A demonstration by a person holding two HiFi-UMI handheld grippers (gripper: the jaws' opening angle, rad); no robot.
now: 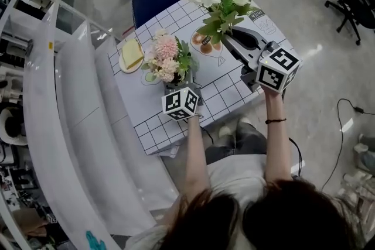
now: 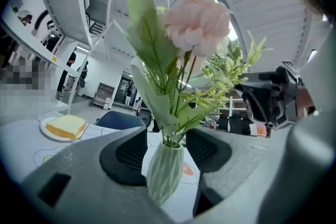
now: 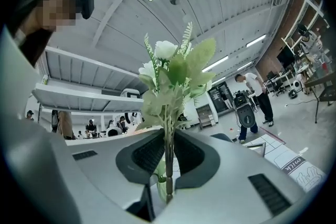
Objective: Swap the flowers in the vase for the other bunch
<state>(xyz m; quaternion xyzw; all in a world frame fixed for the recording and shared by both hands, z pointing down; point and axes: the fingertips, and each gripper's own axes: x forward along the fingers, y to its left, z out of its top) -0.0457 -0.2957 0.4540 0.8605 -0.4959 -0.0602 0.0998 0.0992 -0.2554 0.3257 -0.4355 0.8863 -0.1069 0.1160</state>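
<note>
My left gripper (image 2: 165, 152) has its jaws spread wide, with the vase (image 2: 164, 176) standing upright between the pads. They sit close to its ribbed sides, but I see no squeeze on it. The pink bunch (image 2: 197, 23) is in the vase, leaves and bloom rising straight up in front of the camera.

My right gripper (image 3: 168, 157) has its jaws drawn in tight on the stems (image 3: 168, 165) of the white bunch (image 3: 178, 71) — a firm pinch low down, with the flowers fanning out above. From the head view, that bunch is held up off the table (image 1: 228, 96), over its far right part.

The vase is on the checked cloth towards the near edge, left of the right gripper and well apart from the white bunch. Further left sits a plate (image 1: 124, 62) with a yellow slice (image 1: 132, 53) on it — I cannot tell what kind. A blue chair (image 1: 153, 0) stands at the table's far side.
</note>
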